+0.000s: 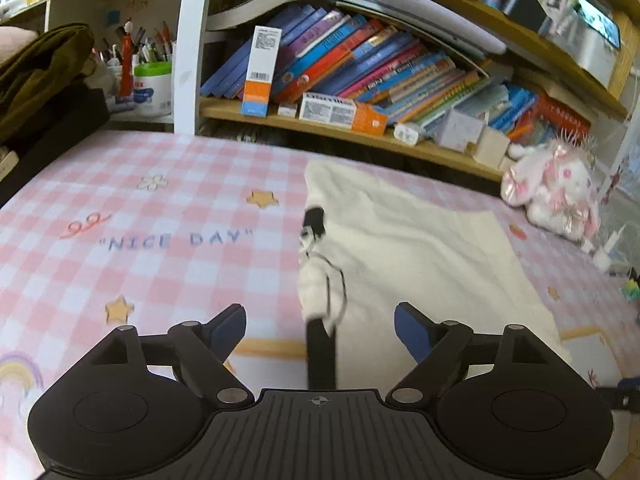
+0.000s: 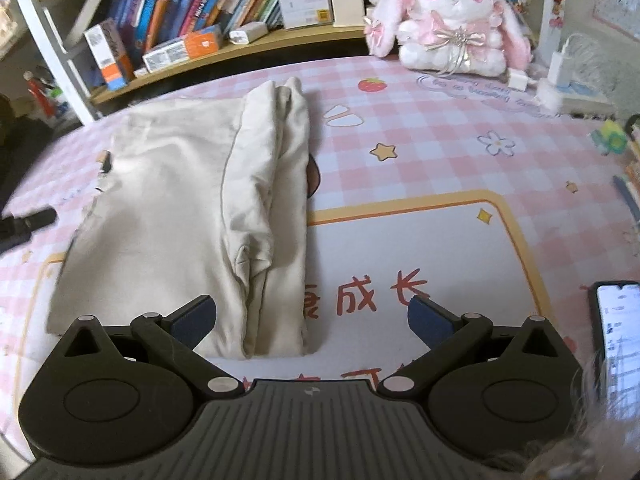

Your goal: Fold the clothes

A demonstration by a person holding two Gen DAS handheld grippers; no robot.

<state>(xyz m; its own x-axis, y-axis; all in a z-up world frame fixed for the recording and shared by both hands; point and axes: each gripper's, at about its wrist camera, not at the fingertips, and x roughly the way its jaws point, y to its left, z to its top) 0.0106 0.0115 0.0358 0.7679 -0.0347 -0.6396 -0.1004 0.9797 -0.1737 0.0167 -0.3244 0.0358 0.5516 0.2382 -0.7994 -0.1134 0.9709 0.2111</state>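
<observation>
A cream garment (image 2: pixel 168 216) lies flat on the pink checked cover (image 2: pixel 420 128), with its sleeves folded lengthwise along its right side. In the left wrist view the same garment (image 1: pixel 420 256) shows a black and white print at its left edge. My left gripper (image 1: pixel 320 326) is open just above the garment's near left edge, nothing between its blue pads. My right gripper (image 2: pixel 312 318) is open over the garment's near right corner, holding nothing. The tip of the other gripper (image 2: pixel 28 220) shows at the left edge of the right wrist view.
A bookshelf (image 1: pixel 360 80) packed with books and boxes runs along the far edge. A pink plush rabbit (image 2: pixel 448 16) sits at the far right. A lit phone (image 2: pixel 620 332) lies at the right. Dark clothes (image 1: pixel 36 80) are piled at the far left.
</observation>
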